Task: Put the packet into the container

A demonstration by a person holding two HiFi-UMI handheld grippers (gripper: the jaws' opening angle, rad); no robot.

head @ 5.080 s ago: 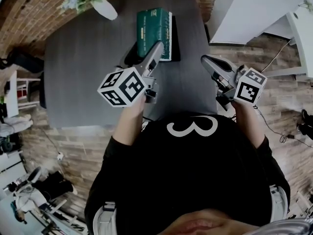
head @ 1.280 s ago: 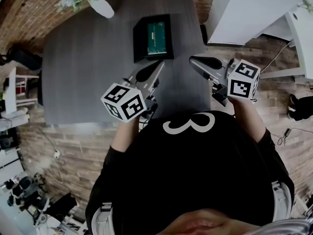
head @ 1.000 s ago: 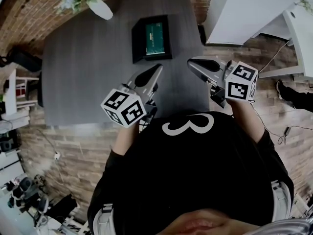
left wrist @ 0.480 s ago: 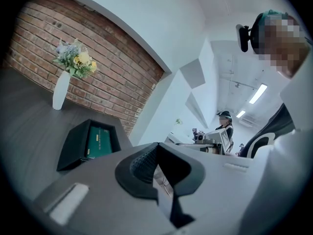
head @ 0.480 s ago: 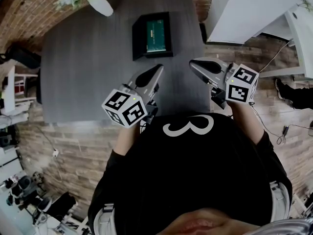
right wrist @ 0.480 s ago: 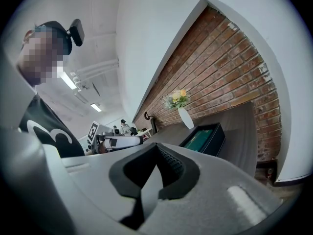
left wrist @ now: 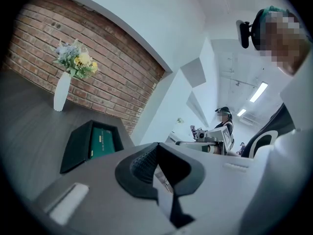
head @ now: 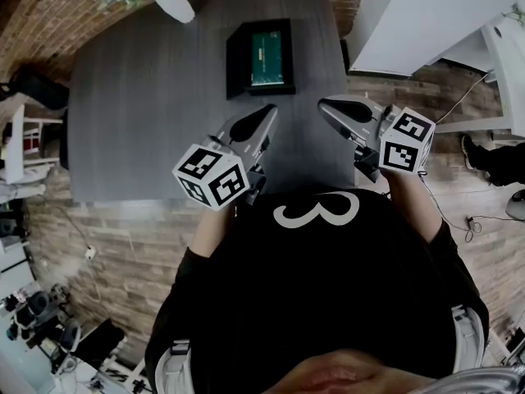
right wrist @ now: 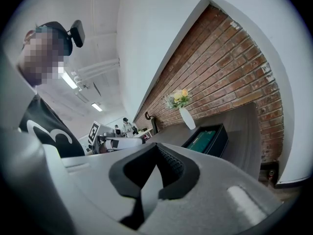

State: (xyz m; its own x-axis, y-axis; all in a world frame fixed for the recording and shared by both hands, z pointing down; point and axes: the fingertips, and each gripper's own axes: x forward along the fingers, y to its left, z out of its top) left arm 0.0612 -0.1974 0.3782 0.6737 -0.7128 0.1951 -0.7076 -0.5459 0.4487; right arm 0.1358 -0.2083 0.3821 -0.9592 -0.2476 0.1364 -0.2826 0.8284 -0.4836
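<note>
The green packet [head: 269, 57] lies flat inside the black container [head: 238, 60] at the far middle of the grey table [head: 139, 113]. Both grippers hover over the near table edge, well short of the container. My left gripper [head: 269, 112] is shut with nothing in it and points toward the container's near side. My right gripper [head: 325, 105] is also shut and empty, to the right of it. The left gripper view has the container [left wrist: 78, 148] and packet [left wrist: 103, 142] ahead to the left. In the right gripper view the container [right wrist: 219, 137] and packet [right wrist: 199, 141] sit to the right.
A white vase [head: 174, 2] of flowers stands at the table's far left corner, by the brick wall [left wrist: 98, 67]. A white desk [head: 426, 15] is off to the right. Brick-pattern floor [head: 107, 228] surrounds the table. People [left wrist: 224, 124] stand in the background.
Five seconds ago the packet stood high over the container by the left gripper; now it lies inside it and both grippers have drawn back. Over the last second they barely move.
</note>
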